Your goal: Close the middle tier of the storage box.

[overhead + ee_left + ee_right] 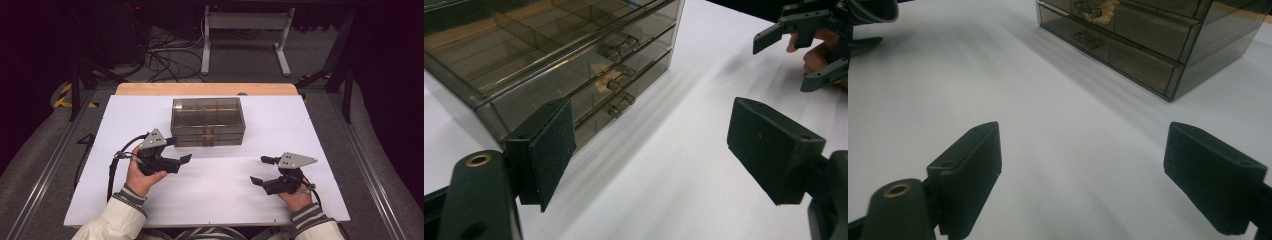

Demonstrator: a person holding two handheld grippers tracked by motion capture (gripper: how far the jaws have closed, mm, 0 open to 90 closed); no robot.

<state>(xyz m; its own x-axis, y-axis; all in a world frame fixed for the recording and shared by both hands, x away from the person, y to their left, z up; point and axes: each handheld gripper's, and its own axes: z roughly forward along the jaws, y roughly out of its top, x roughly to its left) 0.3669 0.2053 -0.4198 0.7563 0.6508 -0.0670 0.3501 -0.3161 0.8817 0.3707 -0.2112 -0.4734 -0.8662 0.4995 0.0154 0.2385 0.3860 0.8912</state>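
Note:
A smoky see-through drawer box (207, 121) with three shallow drawers stands at the back middle of the white table top (220, 200). Its handles (616, 82) face the person, and a small tan thing (600, 86) shows inside the middle drawer. My left gripper (180, 150) hovers just in front of the box's left front corner; its jaws stand wide apart (651, 150) with only bare table between them. To the right and nearer the front edge, my right gripper (257, 170) is open too (1083, 170) and holds nothing. It points left toward the box (1148, 35).
A wooden strip (205, 89) borders the table's far edge. Behind it on the floor are a white metal stand (245, 30) and loose cables (170, 60). Metal rails (370, 170) run along both sides of the table. Each gripper trails a black cable (112, 170).

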